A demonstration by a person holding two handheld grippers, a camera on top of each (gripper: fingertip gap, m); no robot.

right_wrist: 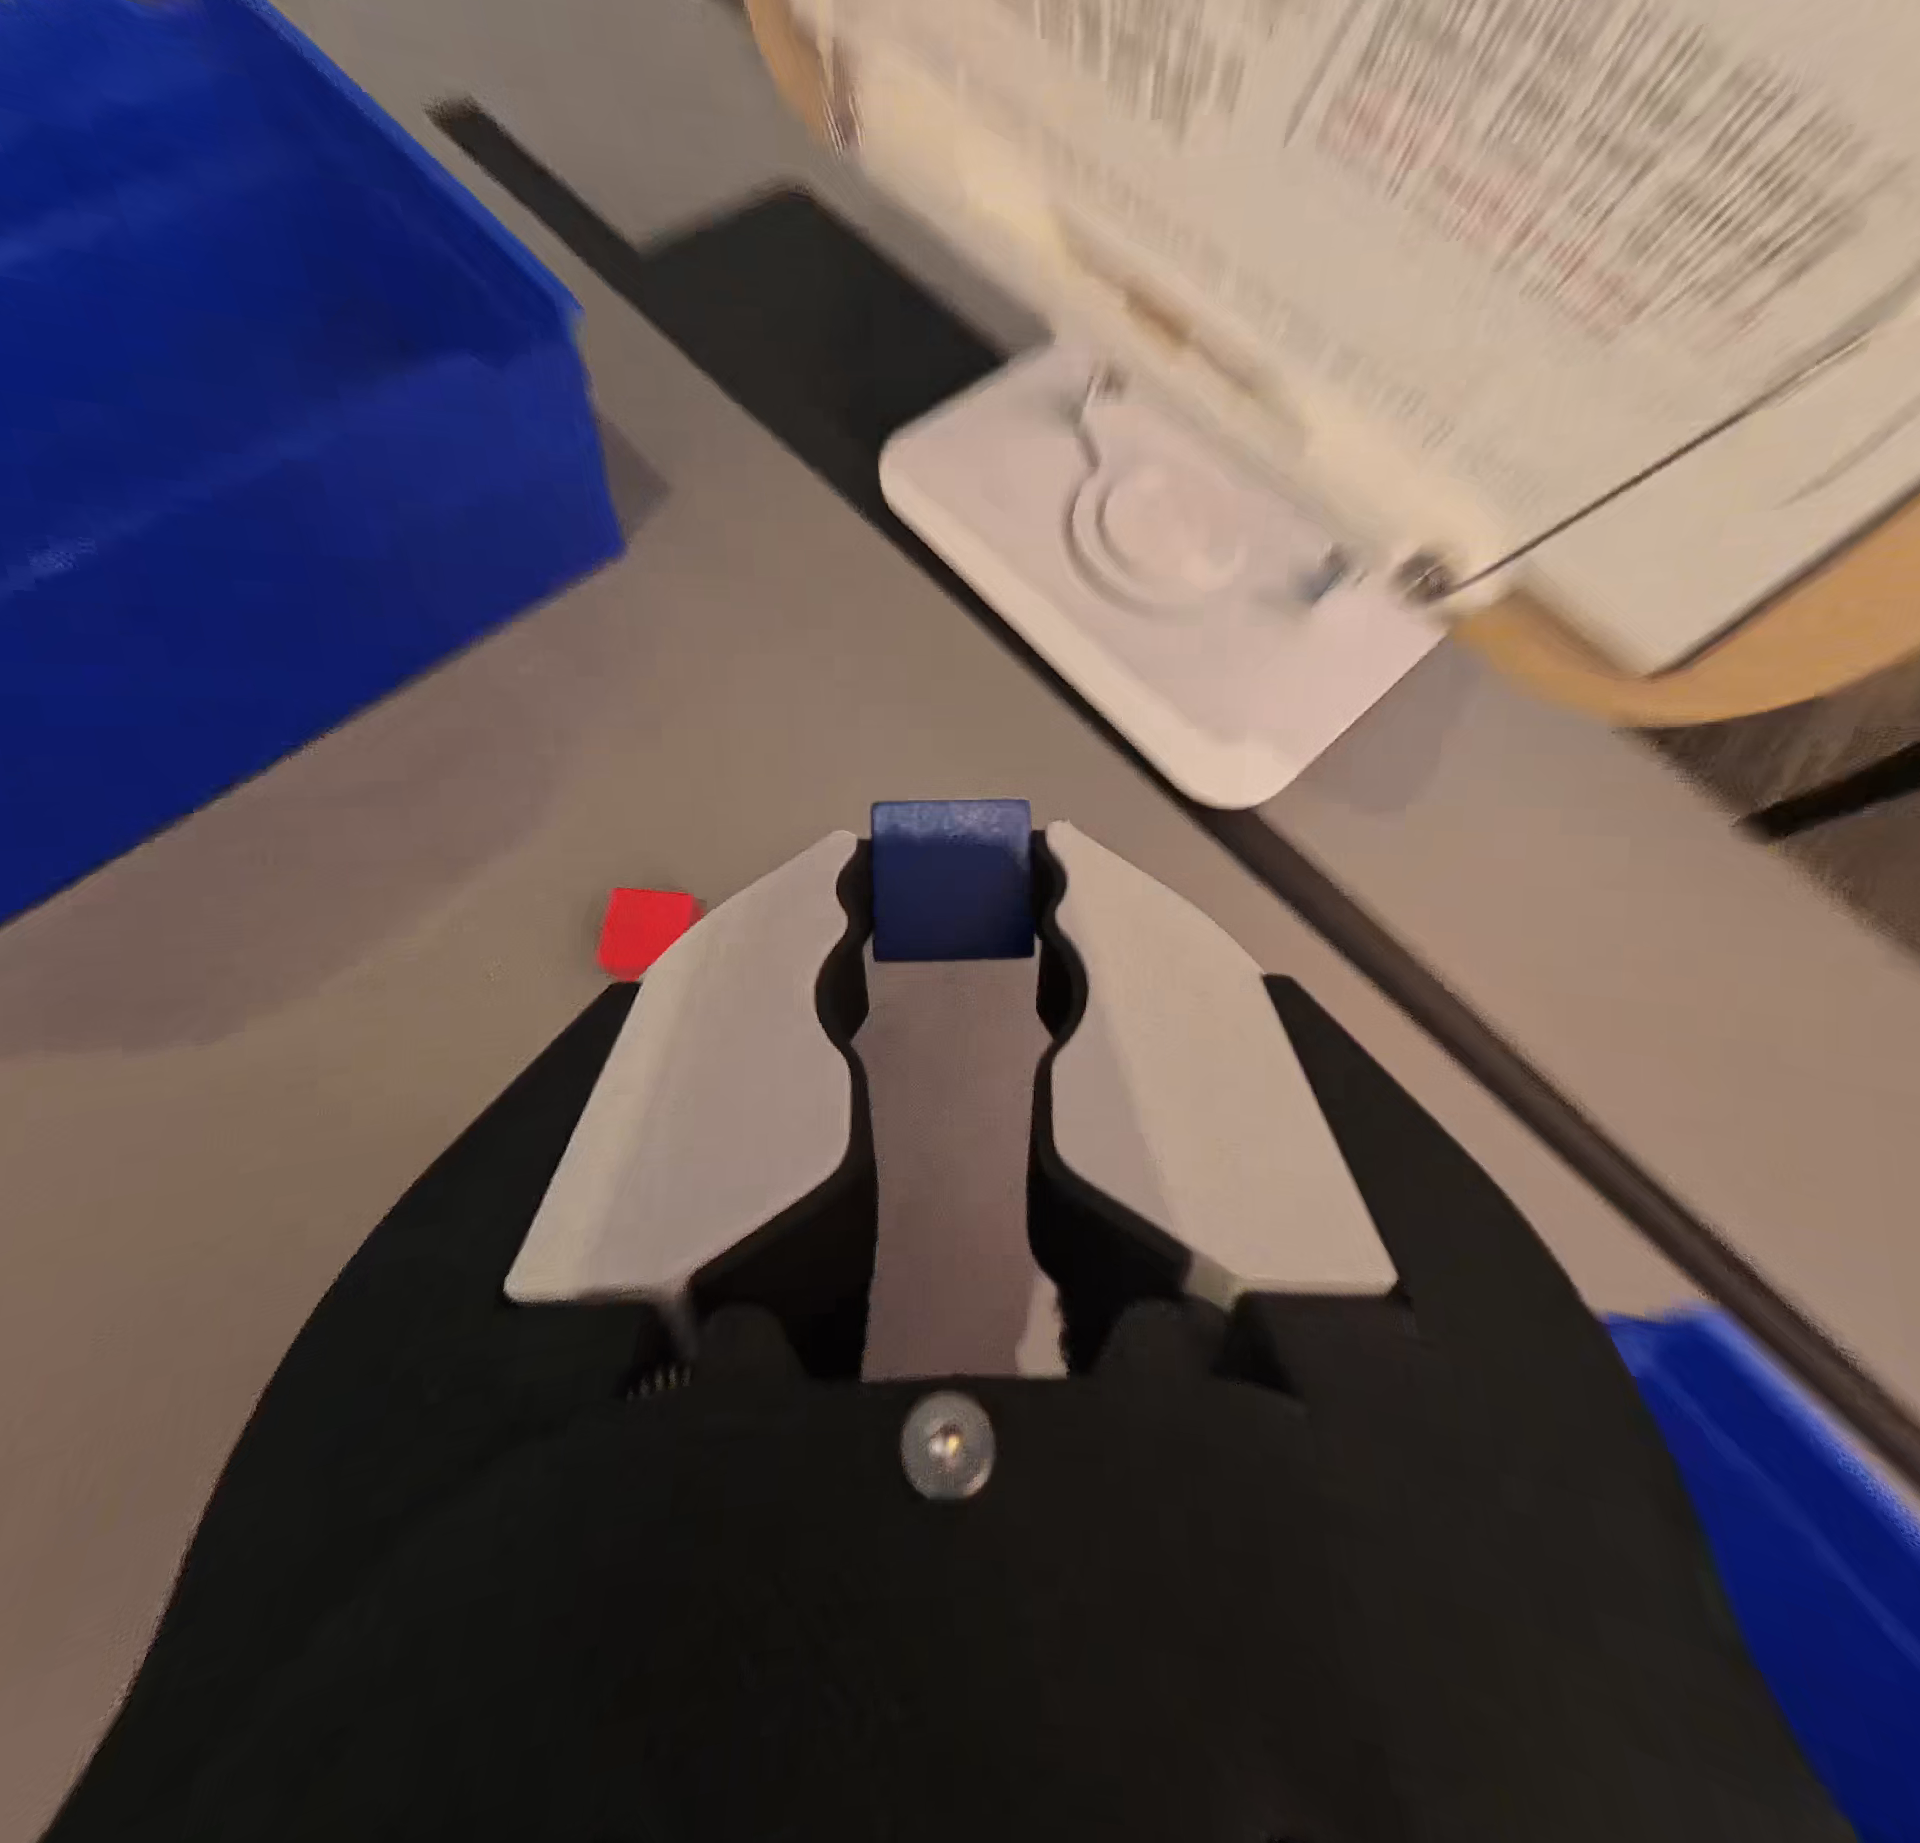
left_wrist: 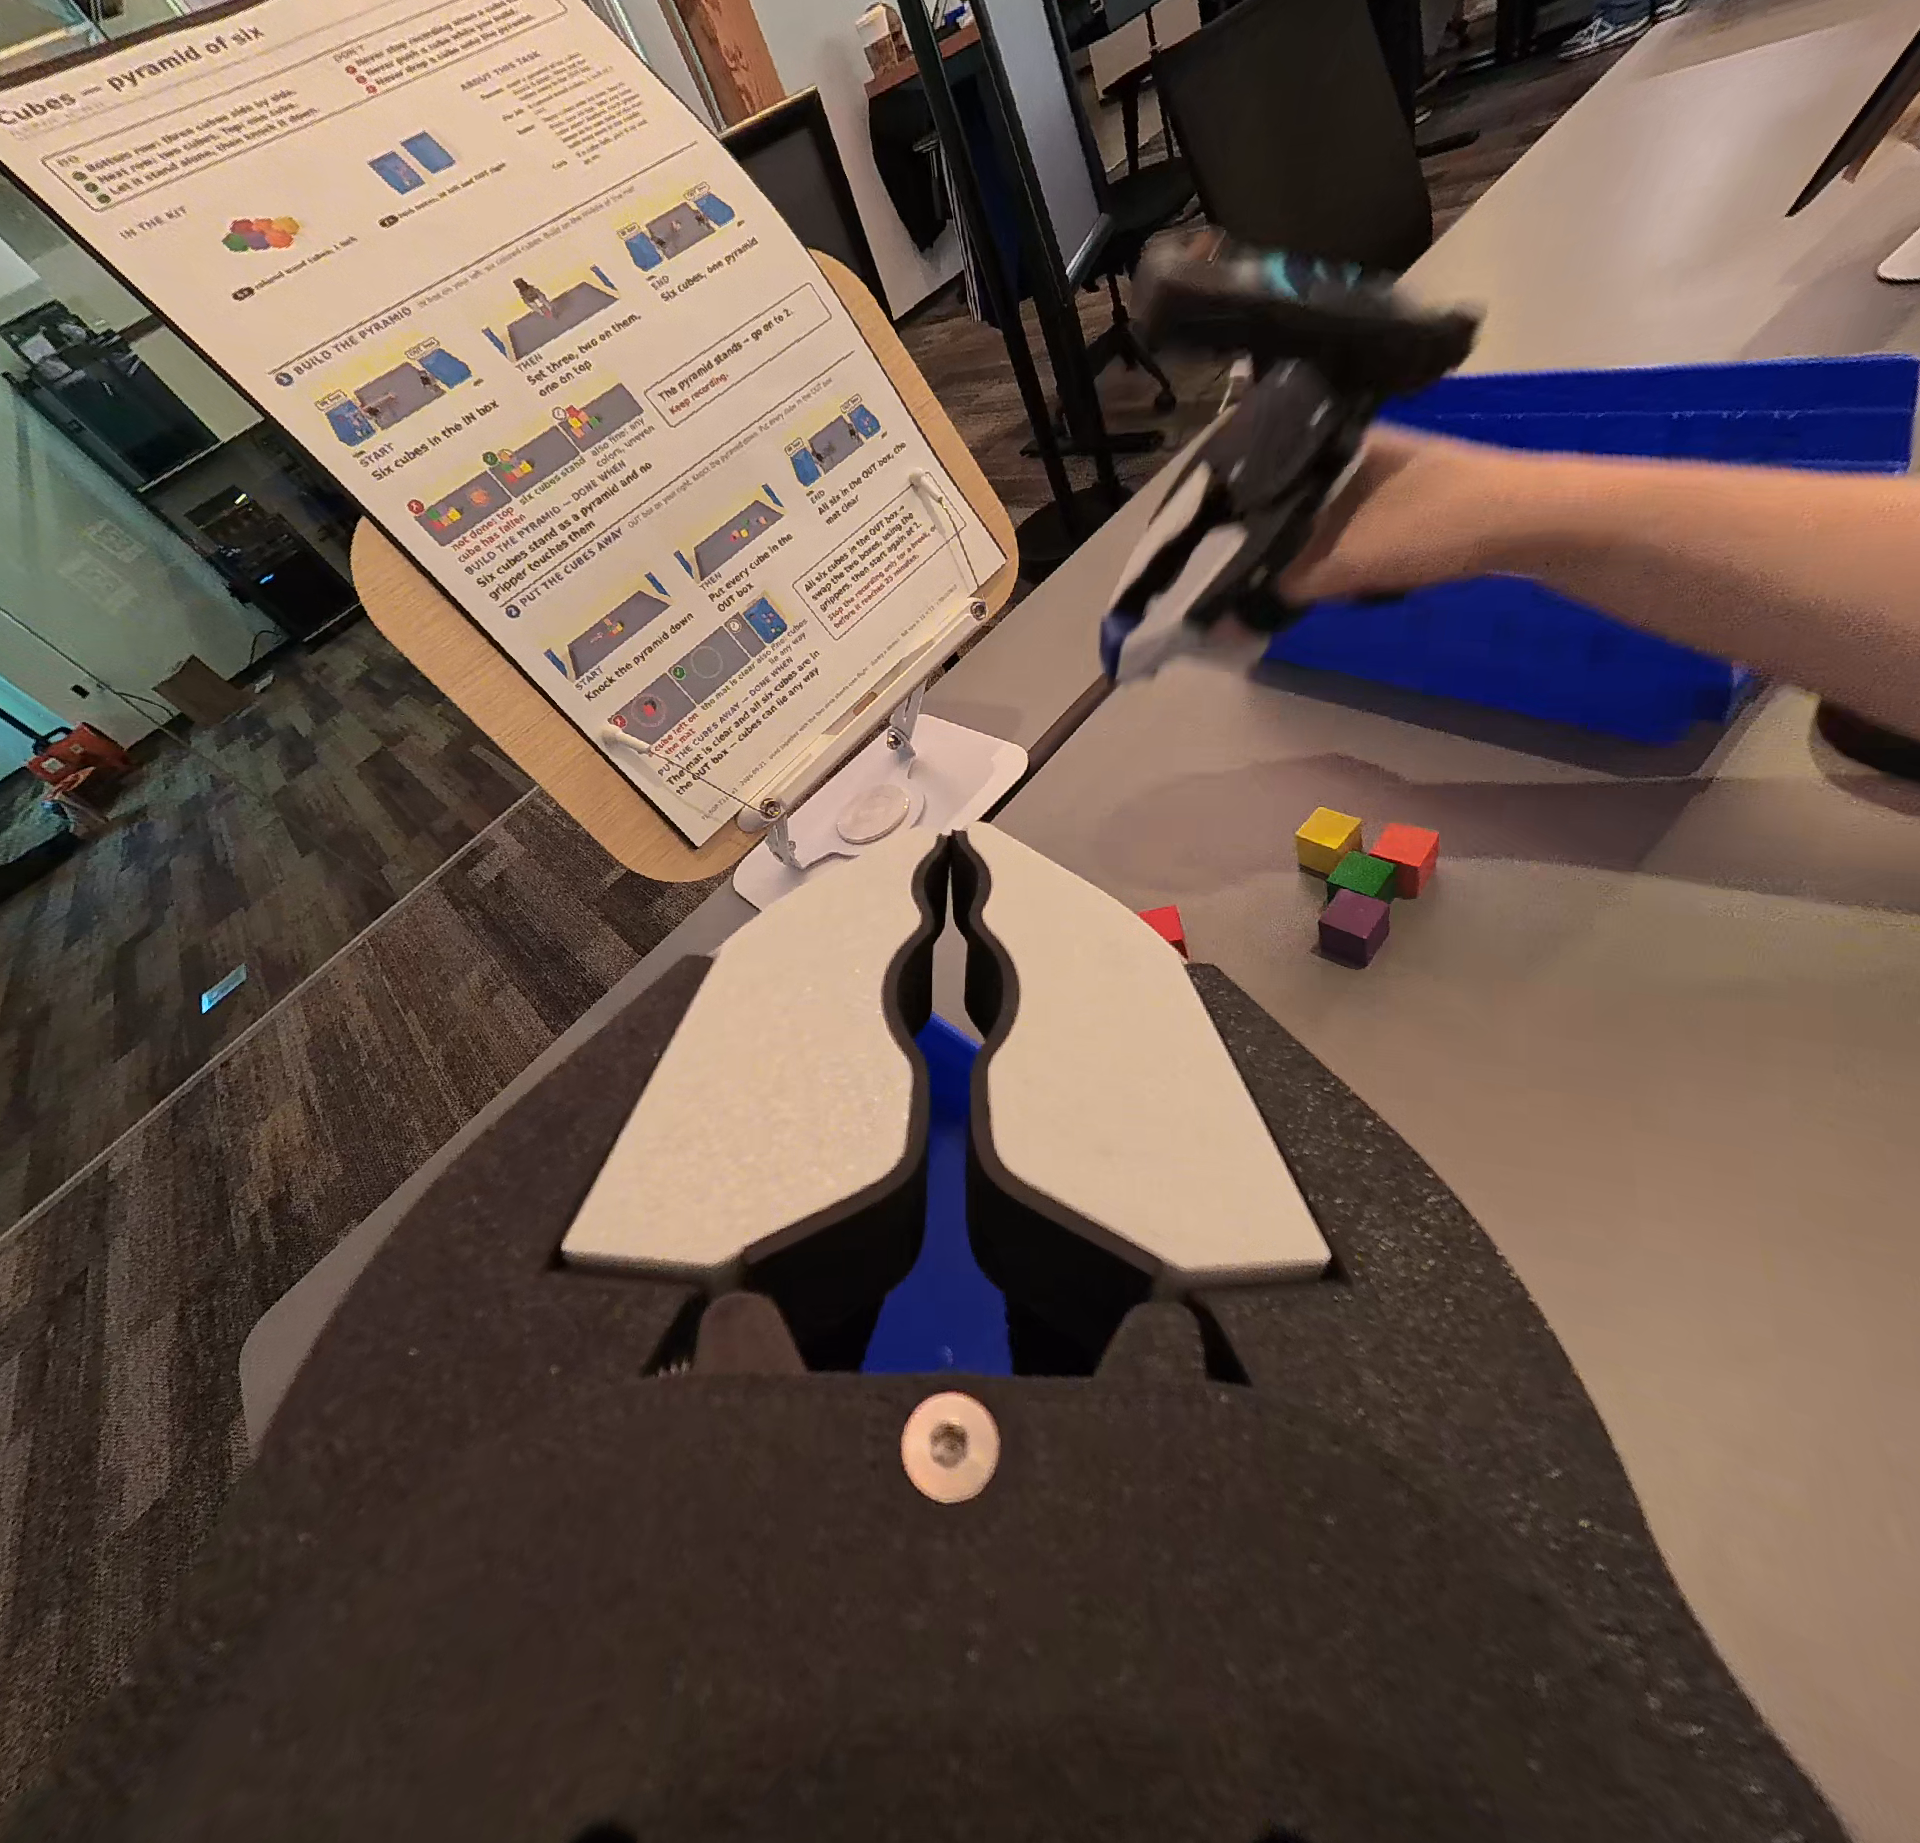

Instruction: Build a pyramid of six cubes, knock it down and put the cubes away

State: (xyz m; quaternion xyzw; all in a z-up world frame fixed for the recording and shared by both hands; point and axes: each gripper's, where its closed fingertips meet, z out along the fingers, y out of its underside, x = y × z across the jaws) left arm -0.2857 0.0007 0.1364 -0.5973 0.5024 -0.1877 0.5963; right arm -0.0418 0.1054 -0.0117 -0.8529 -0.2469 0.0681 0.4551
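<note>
Right tongs (right_wrist: 951,884) clamped on one blue cube (right_wrist: 951,879), held at the fingertips above the grey counter (right_wrist: 416,1014), flat faces square to the fingers; a cube has no long axis to report. Left tongs (left_wrist: 951,848) are together at the tips, nothing between them; blue plastic shows through the gap lower down, cannot tell what it belongs to.

Cube count in the left wrist view: four in a loose cluster on the counter — one yellow cube (left_wrist: 1327,837), one orange-red cube (left_wrist: 1406,856), one green cube (left_wrist: 1360,875), one purple cube (left_wrist: 1353,927), touching or just beside each other, all flat, none stacked. One red cube (left_wrist: 1164,927) sits apart, just beside the left tongs' right finger and partly hidden by it. With the blue one held, that makes six.

Right tongs also show in the left view, blurred, with a hand (left_wrist: 1455,536) on them, in front of a blue bin (left_wrist: 1662,422) at the counter's far side. Right view shows two blue bin parts: one big at left, one corner at lower right.

Instruction sheet (left_wrist: 499,370) with printed text and small diagrams leans on a wood-backed stand with a white base (left_wrist: 935,785). Writing blurred in the right view.
</note>
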